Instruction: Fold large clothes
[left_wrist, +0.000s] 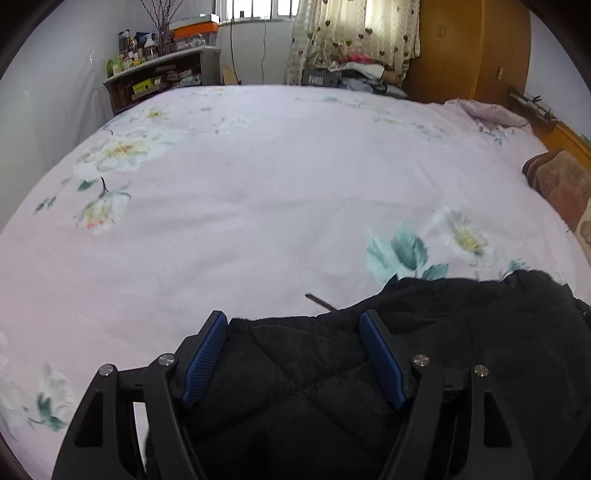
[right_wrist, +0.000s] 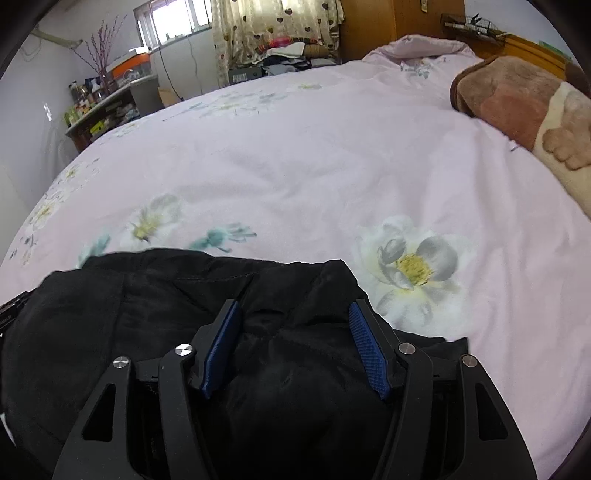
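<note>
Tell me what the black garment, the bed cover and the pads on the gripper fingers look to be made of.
Black garment: likely padded synthetic, matte; stitched quilt lines and puffy panels show.
Bed cover: soft woven fabric, probably cotton, matte pink with printed flowers and light creases.
Pads: blue, finely ribbed, rubber or plastic by the look; the fingers behind them look like matte black plastic.
</note>
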